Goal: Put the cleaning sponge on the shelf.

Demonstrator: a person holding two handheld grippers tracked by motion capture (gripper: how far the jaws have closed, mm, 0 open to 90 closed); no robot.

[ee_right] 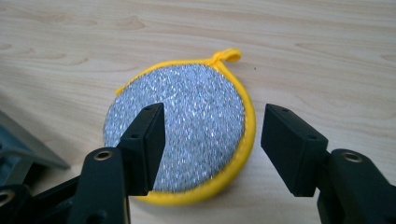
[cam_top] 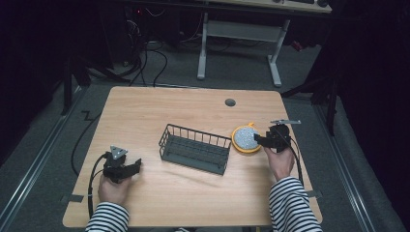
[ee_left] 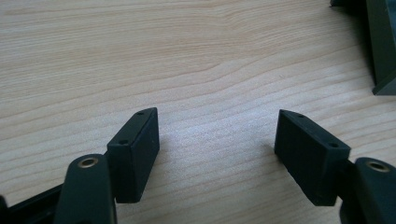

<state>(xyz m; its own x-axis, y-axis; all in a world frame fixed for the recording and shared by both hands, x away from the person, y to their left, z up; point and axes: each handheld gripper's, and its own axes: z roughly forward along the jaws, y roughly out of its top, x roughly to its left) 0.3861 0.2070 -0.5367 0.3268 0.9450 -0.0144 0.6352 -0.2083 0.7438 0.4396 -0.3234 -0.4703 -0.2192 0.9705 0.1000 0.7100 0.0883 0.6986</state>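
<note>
A person in striped sleeves works two hand-held grippers over a pale wooden table (cam_top: 145,111). The right gripper (ee_right: 210,140) hovers at a round yellow-rimmed scouring pad (ee_right: 187,130) with a glittery silver face, its jaws spread wide: one sits over the pad's face, the other off its rim above bare wood, so nothing is pinched yet. In the high view the pad (cam_top: 245,138) lies flat on the table just beside the right end of a dark wire basket (cam_top: 195,148), which appears empty (its slatted floor shows bare between the wires).

The left gripper (ee_left: 217,140) rests low near the table's front left corner, jaws likewise spread with only wood grain between them, well apart from the basket.

The risk, as it looks from here: the pad is thin and lies flat, so jaws closing at this offset may slide across the slick face or merely nudge the pad sideways against the basket rather than grip it. A catch on the soft yellow rim alone could let it flop or slip during a lift.
</note>
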